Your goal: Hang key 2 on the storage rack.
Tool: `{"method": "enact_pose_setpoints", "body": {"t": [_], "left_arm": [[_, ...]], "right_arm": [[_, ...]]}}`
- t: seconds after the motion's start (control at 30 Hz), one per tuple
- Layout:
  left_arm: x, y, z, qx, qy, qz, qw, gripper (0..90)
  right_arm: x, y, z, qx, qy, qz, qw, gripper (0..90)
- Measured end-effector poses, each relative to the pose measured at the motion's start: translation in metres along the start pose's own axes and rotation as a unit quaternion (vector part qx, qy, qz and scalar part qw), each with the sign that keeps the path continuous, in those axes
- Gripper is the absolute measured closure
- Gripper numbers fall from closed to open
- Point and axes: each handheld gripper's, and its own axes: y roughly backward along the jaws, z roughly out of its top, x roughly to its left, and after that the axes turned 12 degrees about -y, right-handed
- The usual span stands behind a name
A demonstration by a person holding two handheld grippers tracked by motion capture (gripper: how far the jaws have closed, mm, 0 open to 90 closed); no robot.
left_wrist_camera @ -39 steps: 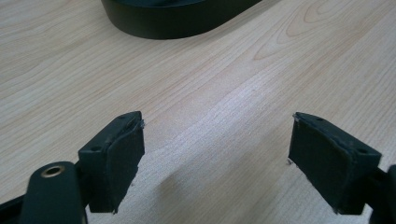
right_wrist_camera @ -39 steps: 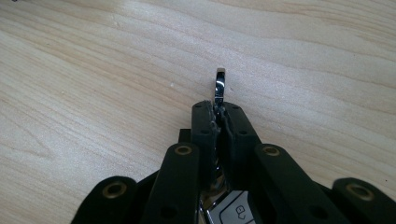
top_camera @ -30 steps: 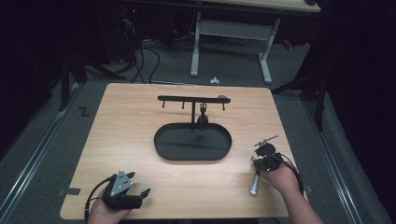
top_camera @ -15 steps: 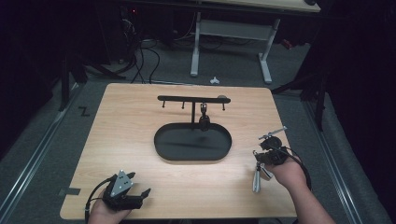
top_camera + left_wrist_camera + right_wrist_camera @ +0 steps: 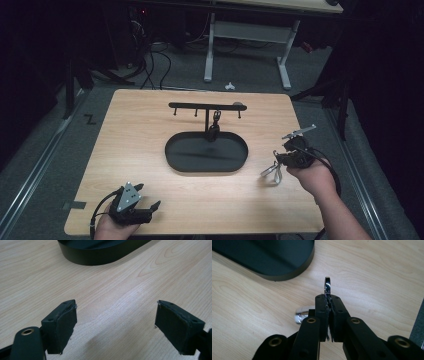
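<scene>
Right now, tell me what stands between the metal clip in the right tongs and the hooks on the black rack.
Nothing visible. The right tongs grip the metal clip above bare table; the black rack stands beyond its oval base.

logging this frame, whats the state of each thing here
right gripper: shut on the metal clip, held off the table
metal clip: pinched between the jaws, shiny tip sticking out past them
left gripper: open, nothing between its jaws, low at the table's near edge
rack: upright behind the tray, one small dark item hanging from a hook
oval tray: flat on the table, nothing in it
</scene>
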Motion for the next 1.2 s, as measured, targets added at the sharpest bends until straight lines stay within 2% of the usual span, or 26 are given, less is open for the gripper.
{"method": "enact_pose_setpoints", "body": {"t": [0.47, 1.2], "left_arm": [[0.001, 0.001, 0.0, -0.002, 0.002, -0.002, 1.0, 17.8], [0.002, 0.001, 0.0, -0.002, 0.001, -0.004, 1.0, 17.8]], "right_arm": [[0.015, 0.018, 0.021, -0.017, 0.015, 0.004, 0.9997, 86.2], [0.048, 0.015, 0.053, -0.02, 0.04, 0.022, 0.9988, 86.2]]}}
